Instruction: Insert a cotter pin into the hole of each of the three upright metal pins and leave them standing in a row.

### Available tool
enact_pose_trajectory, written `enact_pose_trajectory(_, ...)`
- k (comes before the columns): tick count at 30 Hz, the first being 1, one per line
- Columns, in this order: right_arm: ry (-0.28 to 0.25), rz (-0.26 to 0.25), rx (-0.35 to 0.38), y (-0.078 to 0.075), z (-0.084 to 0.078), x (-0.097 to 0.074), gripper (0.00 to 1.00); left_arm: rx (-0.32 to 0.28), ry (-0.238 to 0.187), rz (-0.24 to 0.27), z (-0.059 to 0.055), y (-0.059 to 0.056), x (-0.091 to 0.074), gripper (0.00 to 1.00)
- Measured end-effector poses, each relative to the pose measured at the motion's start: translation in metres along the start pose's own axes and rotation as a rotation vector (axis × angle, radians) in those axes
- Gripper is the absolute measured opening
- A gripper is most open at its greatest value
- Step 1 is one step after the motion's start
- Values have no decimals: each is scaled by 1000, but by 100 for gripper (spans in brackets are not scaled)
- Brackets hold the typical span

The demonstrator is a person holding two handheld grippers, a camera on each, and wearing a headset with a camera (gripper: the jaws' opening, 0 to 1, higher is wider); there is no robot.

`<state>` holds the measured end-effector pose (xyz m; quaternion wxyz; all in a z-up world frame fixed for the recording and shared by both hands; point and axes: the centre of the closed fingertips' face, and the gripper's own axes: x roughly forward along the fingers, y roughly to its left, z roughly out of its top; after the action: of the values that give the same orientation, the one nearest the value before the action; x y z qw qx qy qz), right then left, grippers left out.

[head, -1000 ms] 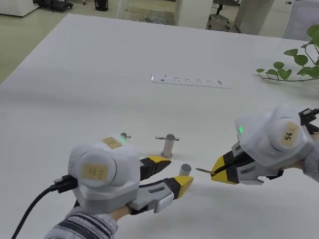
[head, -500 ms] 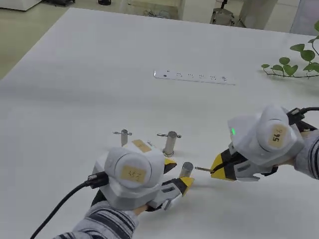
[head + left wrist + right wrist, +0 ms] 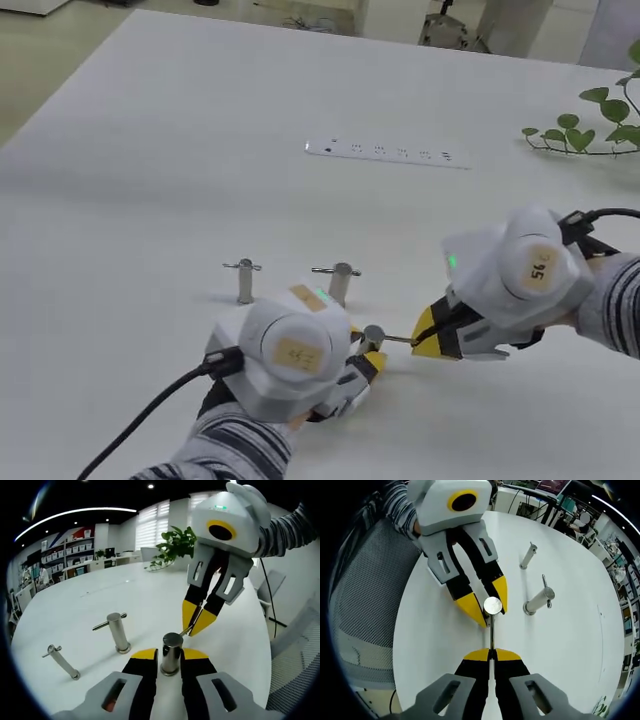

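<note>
At lower centre, the left gripper (image 3: 170, 656) fingers clamped an upright metal pin (image 3: 172, 642); the right gripper (image 3: 491, 654) fingers pinched a cotter pin (image 3: 491, 632) at its top.

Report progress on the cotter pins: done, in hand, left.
Done: the end pin and middle pin each carry a cotter pin. In hand: left gripper clamps the third pin; right gripper holds the last cotter pin, tip at that pin's top. Left: push it through, then release so all three stand.
</note>
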<state>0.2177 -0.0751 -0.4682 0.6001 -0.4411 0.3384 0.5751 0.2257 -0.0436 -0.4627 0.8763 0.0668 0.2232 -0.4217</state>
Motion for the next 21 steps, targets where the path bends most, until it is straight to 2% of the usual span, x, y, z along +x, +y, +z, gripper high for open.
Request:
enact_pose_trajectory(11, 14, 1, 6, 2, 3, -4, 0, 13, 21, 1, -8, -2, 4, 10)
enact_pose_trajectory(18, -14, 3, 47, 4, 8, -6, 0, 24, 22, 23, -12, -2, 7, 10)
enact_pose_trajectory(21, -16, 0, 44, 3, 9, -6, 0, 12, 17, 24, -12, -1, 7, 10)
